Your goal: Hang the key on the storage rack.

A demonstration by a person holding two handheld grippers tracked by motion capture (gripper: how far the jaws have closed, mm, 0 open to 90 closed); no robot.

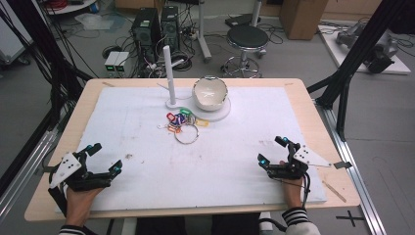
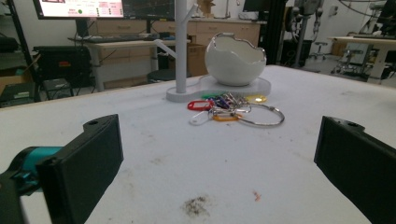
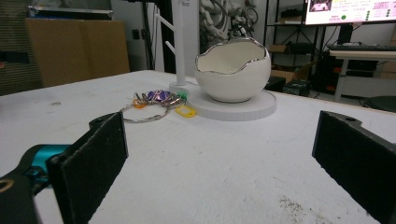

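Note:
A metal ring (image 1: 187, 133) with several coloured key tags (image 1: 177, 120) lies on the white mat, just in front of a white stand with an upright post (image 1: 169, 76) and an egg-shaped white bowl (image 1: 210, 93). The ring (image 2: 261, 115) and tags (image 2: 219, 106) lie well ahead of the left jaws; ring (image 3: 140, 113) and bowl (image 3: 233, 70) are far ahead of the right jaws. My left gripper (image 1: 103, 157) rests open at the near left of the mat. My right gripper (image 1: 272, 150) rests open at the near right. Both hold nothing.
The white mat (image 1: 147, 147) covers most of the wooden table (image 1: 313, 117). Dirt specks (image 2: 198, 205) mark the mat near the left gripper. Beyond the table are computer towers (image 1: 147, 29), a stool (image 1: 247, 39) and black frame posts (image 1: 357, 54).

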